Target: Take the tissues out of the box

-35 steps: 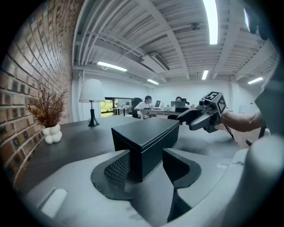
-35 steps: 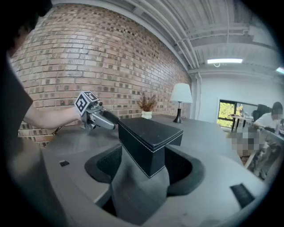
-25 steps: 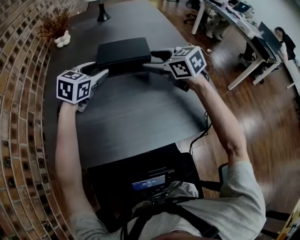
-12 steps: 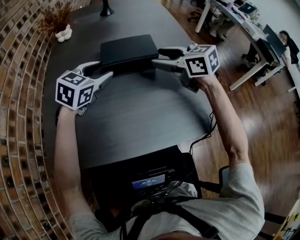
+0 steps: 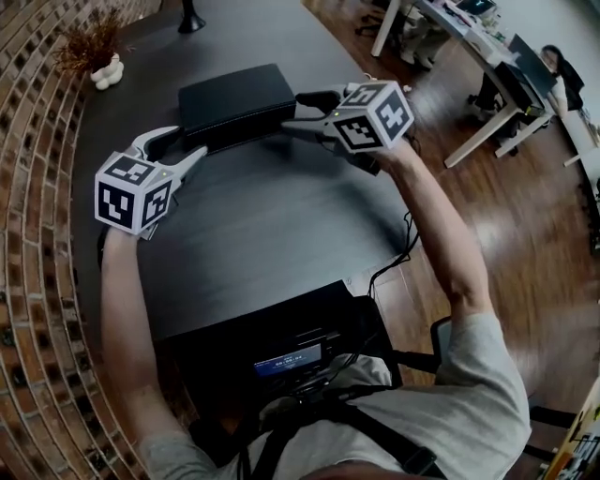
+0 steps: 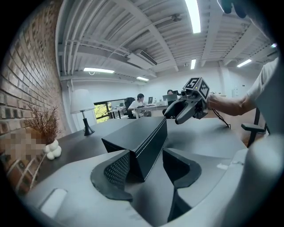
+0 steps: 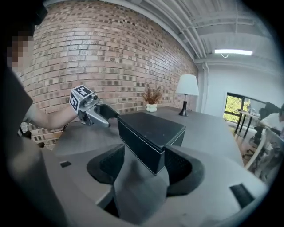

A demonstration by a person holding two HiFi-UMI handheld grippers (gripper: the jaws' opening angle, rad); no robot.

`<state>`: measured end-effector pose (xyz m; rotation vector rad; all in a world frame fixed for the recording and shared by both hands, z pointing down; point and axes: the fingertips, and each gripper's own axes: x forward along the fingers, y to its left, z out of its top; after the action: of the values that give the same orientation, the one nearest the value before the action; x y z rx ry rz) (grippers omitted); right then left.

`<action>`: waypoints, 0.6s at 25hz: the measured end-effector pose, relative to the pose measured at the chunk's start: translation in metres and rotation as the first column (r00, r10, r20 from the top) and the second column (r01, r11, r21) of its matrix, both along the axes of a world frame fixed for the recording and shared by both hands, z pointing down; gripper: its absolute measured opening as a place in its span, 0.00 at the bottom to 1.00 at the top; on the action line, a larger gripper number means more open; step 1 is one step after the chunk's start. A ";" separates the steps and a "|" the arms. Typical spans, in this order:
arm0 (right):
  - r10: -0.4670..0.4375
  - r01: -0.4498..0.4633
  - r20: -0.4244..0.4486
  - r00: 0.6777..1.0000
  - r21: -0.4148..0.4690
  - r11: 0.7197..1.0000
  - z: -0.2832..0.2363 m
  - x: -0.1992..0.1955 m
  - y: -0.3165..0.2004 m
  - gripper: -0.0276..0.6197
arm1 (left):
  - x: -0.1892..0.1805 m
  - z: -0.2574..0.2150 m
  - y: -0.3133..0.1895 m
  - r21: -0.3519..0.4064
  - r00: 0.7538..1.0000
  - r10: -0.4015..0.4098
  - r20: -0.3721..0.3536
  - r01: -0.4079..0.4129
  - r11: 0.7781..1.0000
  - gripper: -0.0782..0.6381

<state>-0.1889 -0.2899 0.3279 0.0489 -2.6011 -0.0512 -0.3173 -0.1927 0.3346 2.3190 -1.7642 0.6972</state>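
Note:
A black rectangular tissue box [image 5: 230, 98] lies on the dark table [image 5: 262, 225], lid closed, with no tissue showing. My left gripper [image 5: 187, 141] is at the box's front left corner. In the left gripper view the box [image 6: 137, 133] has its corner between the jaws of that gripper [image 6: 148, 166], near the left pad, and the right pad stands clear. My right gripper [image 5: 292, 112] is at the front right corner. In the right gripper view the box [image 7: 151, 128] points its corner into the gap of that gripper [image 7: 146, 166], whose jaws are apart. Each view shows the other gripper [image 6: 171, 113] [image 7: 111, 114] across the box.
A curved brick wall [image 5: 37, 281] runs along the table's left side. A white vase with dried twigs [image 5: 98, 66] and a lamp base [image 5: 190, 21] stand at the far end. The table's right edge drops to a wooden floor [image 5: 525, 244], with desks and a seated person [image 5: 553, 66] beyond.
My left gripper has shifted slightly near the box's front left corner. The right gripper and the box stay about where they were. Both jaw gaps look unchanged.

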 end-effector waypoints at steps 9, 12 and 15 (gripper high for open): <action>0.008 0.012 0.091 0.996 -0.214 0.977 -0.016 0.001 0.005 0.47 | 0.003 -0.002 0.000 0.010 1.000 -0.024 -0.016 0.024 1.000 0.45; 0.035 0.010 0.142 0.989 -0.308 0.951 -0.024 0.002 0.001 0.47 | 0.002 -0.003 -0.002 0.022 0.999 -0.035 -0.035 0.036 0.999 0.45; 0.079 0.008 0.193 0.978 -0.416 0.909 -0.029 0.004 -0.007 0.47 | 0.001 -0.004 -0.003 0.040 0.997 -0.048 -0.056 0.050 0.998 0.45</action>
<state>-0.1851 -0.2972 0.2994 -0.0554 -2.7579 0.5493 -0.3161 -0.1954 0.3309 2.2890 -1.8216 0.5892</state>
